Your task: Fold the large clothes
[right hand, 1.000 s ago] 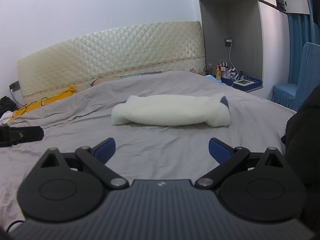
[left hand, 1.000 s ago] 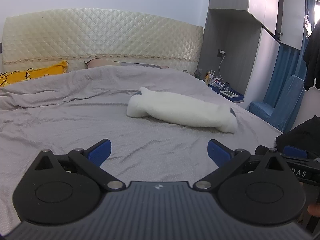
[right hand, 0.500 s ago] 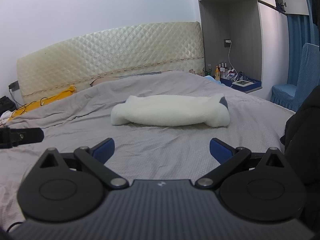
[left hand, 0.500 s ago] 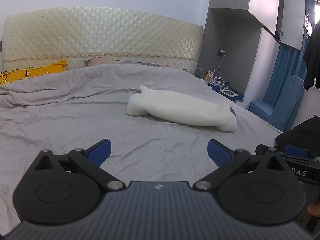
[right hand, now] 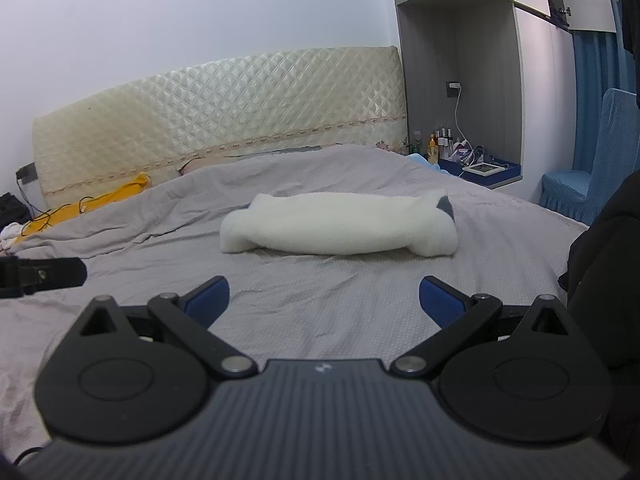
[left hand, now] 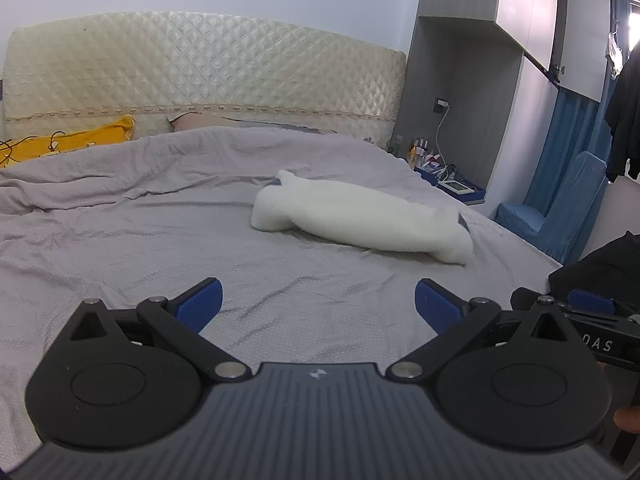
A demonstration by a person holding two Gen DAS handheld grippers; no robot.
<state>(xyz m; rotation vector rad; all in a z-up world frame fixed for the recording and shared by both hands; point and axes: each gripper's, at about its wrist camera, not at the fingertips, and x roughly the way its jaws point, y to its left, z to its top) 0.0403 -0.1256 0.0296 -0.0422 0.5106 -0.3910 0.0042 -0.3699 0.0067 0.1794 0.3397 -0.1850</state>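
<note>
Here, a white fleecy garment (left hand: 360, 222) is seen folded into a long, thick bundle on the grey bedspread (left hand: 160, 248). It lies across the middle of the bed, nearer the bed's right edge than its left, and well short of the quilted cream headboard (left hand: 200, 76). A small patch of grey lining is shown at the bundle's right end (right hand: 446, 206), and in the left wrist view another grey patch is glimpsed at the end nearer the headboard.

The left tongs (left hand: 318, 300) are held released, their blue pads (left hand: 200, 304) spread wide apart above the wrinkled bedspread near the foot edge, with nothing gripped between them. The right tongs (right hand: 324, 300) are likewise held released, the blue pads (right hand: 210, 298) set far apart and nothing grasped; the bundle is seen ahead of them, well apart from both pads.

In the right wrist view the black body of the left tool is glimpsed at the left margin, and in the left wrist view part of the right tool is seen at the right margin.

A yellow cloth (left hand: 68, 146) with a dark cable over it is laid at the bed's head-left corner. A bedside shelf (right hand: 484, 170) with bottles and a small device is set beyond the bed's right edge, and a blue-covered chair (left hand: 560, 208) stands further along that side.
</note>
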